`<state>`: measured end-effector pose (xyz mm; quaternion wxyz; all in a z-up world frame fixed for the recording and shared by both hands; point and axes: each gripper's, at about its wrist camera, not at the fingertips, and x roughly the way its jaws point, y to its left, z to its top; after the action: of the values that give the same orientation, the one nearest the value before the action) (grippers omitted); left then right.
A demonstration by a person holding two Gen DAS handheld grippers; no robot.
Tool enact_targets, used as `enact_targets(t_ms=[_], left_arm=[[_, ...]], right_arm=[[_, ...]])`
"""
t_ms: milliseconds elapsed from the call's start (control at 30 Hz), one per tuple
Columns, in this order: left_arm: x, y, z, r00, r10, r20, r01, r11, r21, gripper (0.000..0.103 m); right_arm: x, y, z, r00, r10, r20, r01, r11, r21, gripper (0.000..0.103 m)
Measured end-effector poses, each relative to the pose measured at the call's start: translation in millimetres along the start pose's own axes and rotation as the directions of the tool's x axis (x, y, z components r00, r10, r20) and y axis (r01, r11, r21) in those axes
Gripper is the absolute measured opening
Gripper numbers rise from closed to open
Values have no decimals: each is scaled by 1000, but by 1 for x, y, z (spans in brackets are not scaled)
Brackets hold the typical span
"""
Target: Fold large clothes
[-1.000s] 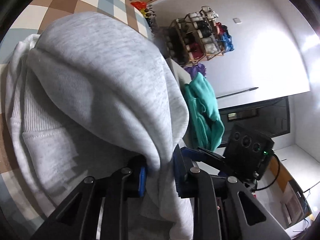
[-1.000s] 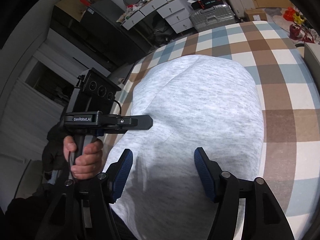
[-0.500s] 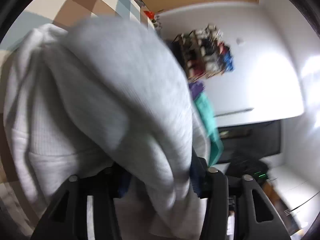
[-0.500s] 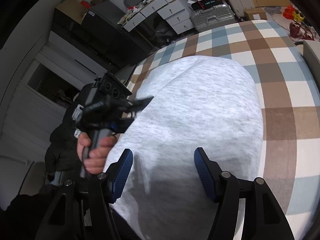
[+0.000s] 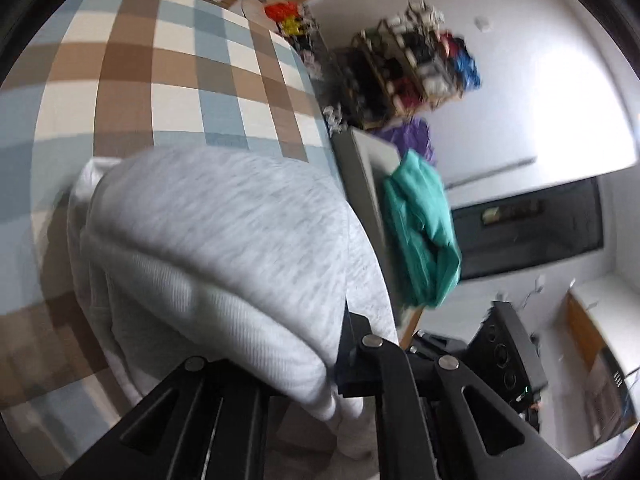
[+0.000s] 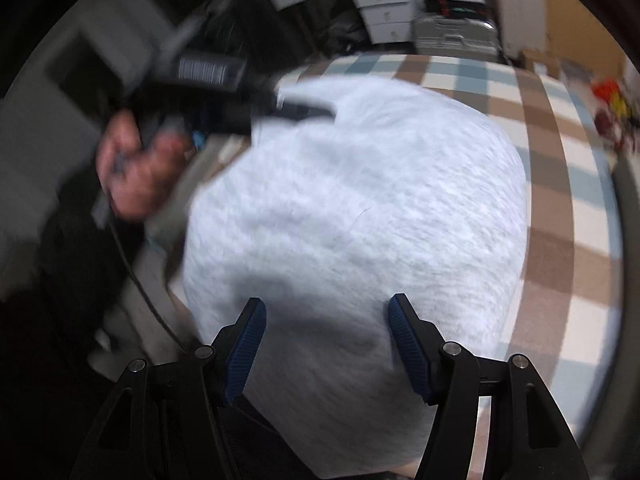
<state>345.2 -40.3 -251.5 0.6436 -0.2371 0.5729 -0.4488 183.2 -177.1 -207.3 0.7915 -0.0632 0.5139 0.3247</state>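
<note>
The left claw (image 5: 320,364) has just pinched fully shut on the ribbed edge of the grey sweatshirt (image 5: 224,232). A second ago that edge hung in a loose, narrow gap between the jaws; now the cloth is bunched tight in them and drapes over the claw from about eleven o'clock down to five. In that view the garment also sits lower than before, with more of the checked bedcover (image 5: 168,60) showing above it at twelve o'clock, so the gathered edge looks to have been lifted clear of the bed.

The right claw (image 6: 324,344) stands about half open, as it did a second ago, with nothing between its blue pads (image 6: 408,352). It hovers over the near end of the sweatshirt, which lies as one broad folded mound on the bed. It has swung sideways, though: the person's hand (image 6: 136,168) on the other grip, once at nine o'clock in that view, now sits up at ten, blurred.

A green garment (image 5: 420,232) hangs at three o'clock beside the bed, untouched.

My reading is that the fold is well along: one side has a firm hold, and the free claw is lining up to take the other corner so the bundle can be carried over or doubled once more. The risk is the thick stack slipping out of one pinch.
</note>
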Motion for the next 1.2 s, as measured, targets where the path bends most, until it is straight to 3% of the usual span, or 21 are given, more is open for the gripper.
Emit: enact_targets(t_ms=[33, 133, 233, 367, 467, 567, 700, 767, 833, 867, 900, 1033, 1200], left_arm=[[0, 0, -1, 1000, 12, -6, -12, 1000, 8, 5], [-5, 9, -5, 1000, -1, -26, 1, 1000, 5, 5], [-5, 23, -5, 999, -42, -31, 42, 999, -28, 5], [3, 42, -19, 999, -44, 0, 44, 992, -121, 18], [7, 31, -43, 999, -43, 28, 45, 995, -87, 20], [15, 13, -63, 999, -28, 42, 29, 999, -42, 31], [33, 5, -80, 998, 48, 46, -47, 999, -22, 31], [40, 11, -87, 999, 34, 36, -33, 998, -47, 31], [38, 11, -96, 999, 8, 33, -7, 999, -54, 22], [34, 7, -98, 999, 17, 35, -16, 999, -31, 13], [26, 4, -98, 999, 26, 45, -26, 1000, -16, 10], [3, 9, -86, 998, -26, 58, 28, 999, -34, 7], [-16, 8, -75, 996, -41, 80, 44, 999, -29, 6]], right_arm=[[3, 7, 1, 999, -35, -11, 35, 999, -34, 65], [17, 35, 1, 988, -149, -36, 142, 978, -150, 77], [23, 45, 0, 985, -169, -21, 162, 968, -193, 81], [15, 29, 2, 995, -96, -10, 95, 989, -111, 81], [7, 10, 2, 1000, -14, 18, 14, 1000, -25, 81], [2, 3, -1, 999, 17, 41, -18, 1000, 16, 81], [1, 5, 0, 999, 9, 45, -10, 1000, 14, 81], [0, 8, 0, 999, 8, 45, -9, 1000, 14, 81], [2, 5, 1, 999, 14, 46, -15, 1000, 18, 81], [1, 5, 0, 999, 15, 47, -16, 1000, 19, 81], [1, 4, -1, 999, 17, 46, -18, 1000, 20, 81], [1, 2, 0, 998, 30, 49, -31, 999, 22, 81], [4, 7, 3, 998, 23, 59, -24, 999, 24, 81]])
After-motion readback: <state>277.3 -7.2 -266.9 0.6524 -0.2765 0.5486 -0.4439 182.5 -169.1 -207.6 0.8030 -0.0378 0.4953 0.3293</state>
